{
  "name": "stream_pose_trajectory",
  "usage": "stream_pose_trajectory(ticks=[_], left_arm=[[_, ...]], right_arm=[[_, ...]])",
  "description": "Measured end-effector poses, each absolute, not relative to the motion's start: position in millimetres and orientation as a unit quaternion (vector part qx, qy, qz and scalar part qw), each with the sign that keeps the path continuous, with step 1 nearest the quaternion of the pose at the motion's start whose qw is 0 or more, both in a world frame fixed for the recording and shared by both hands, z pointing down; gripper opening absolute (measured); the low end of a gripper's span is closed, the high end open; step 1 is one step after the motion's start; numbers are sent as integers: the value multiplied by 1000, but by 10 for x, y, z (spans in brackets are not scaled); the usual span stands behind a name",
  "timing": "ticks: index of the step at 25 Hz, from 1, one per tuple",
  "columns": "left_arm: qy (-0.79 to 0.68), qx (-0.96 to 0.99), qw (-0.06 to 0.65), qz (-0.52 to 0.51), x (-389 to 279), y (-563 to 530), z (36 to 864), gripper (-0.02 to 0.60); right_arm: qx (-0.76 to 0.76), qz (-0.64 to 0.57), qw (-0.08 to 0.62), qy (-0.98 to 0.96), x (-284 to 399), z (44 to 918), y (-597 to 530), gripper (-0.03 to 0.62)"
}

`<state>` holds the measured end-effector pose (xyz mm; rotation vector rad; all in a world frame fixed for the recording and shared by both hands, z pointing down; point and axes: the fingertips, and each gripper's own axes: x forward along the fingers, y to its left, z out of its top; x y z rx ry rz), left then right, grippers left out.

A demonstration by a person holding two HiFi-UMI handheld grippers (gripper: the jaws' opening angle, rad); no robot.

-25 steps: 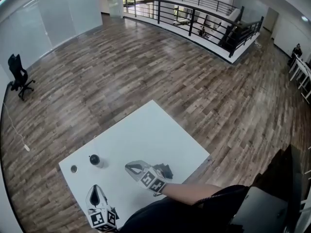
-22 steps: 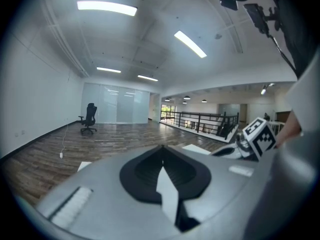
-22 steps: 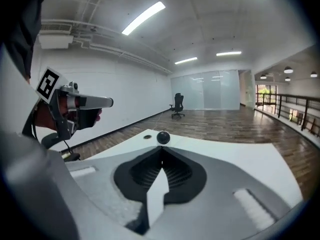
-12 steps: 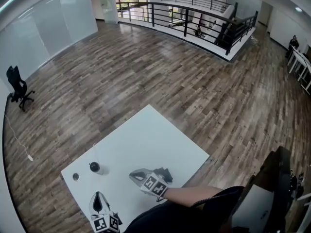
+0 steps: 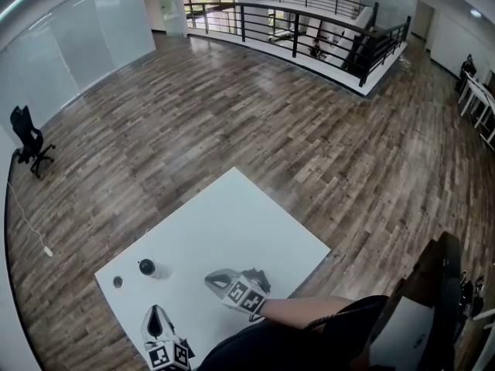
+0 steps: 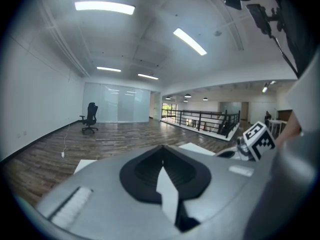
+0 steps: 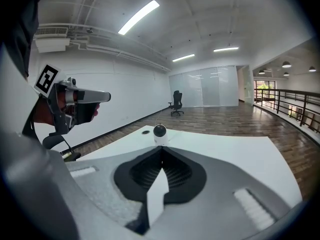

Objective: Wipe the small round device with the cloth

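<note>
The left claw (image 5: 155,311) and the right claw (image 5: 209,280) both point forward, jaws pressed together, gripping nothing.

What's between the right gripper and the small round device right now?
Only bare white table between right gripper and small round device; the right gripper view shows it.

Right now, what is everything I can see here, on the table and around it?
table: one, white, middle foreground.
round device: one, black top, white base, table's left part.
small disc: one, dark, left of the device.
cloth: one, dark, on the table beside the right tool.
office chair: one, black, far left.
railing: one, black, far end.
left tool: one, grey, shut, empty, over table's near side.
right tool: one, grey, shut, empty, pointing toward the device.
</note>
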<state>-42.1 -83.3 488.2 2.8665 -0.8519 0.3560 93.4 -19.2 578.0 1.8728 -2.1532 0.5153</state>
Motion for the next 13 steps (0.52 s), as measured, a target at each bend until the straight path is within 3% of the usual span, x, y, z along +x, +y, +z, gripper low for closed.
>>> stream_pose_trajectory(ticks=[13], left_arm=[[-294, 945, 61, 130, -337, -720, 4886, 8]], right_arm=[[635, 183, 104, -743, 1037, 5820, -134, 2]])
